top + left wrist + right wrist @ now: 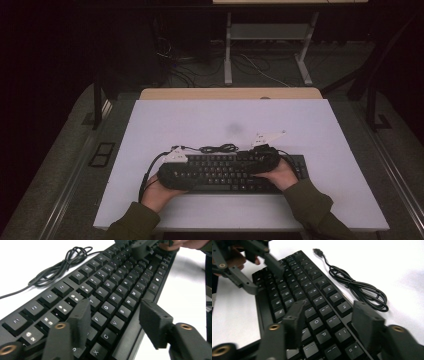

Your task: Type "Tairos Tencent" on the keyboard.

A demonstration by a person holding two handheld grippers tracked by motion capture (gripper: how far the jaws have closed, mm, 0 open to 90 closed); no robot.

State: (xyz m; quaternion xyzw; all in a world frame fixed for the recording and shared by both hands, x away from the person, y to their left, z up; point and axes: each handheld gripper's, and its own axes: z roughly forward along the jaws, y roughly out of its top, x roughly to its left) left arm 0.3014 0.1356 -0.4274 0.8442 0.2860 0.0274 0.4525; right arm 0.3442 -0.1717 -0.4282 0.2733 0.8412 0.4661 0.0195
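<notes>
A black keyboard [230,172] lies on the white tabletop near the front edge, its keys facing up. My left gripper [186,172] hovers low over its left end, open; in the left gripper view [116,306] one jaw stands over the letter keys [107,308] and the other past the front edge. My right gripper [256,162] is over the right part of the keyboard [312,297], also open [329,306], with keys showing between its jaws. Neither gripper holds anything. Each gripper view shows the other gripper farther off: the right gripper [142,247], the left gripper [263,277].
The keyboard's black cable [220,148] lies coiled just behind it, its plug [315,250] loose on the white tabletop [200,120]. The table's wooden back edge [230,93] is beyond. Dark floor, cables and a desk frame [227,55] lie behind the table.
</notes>
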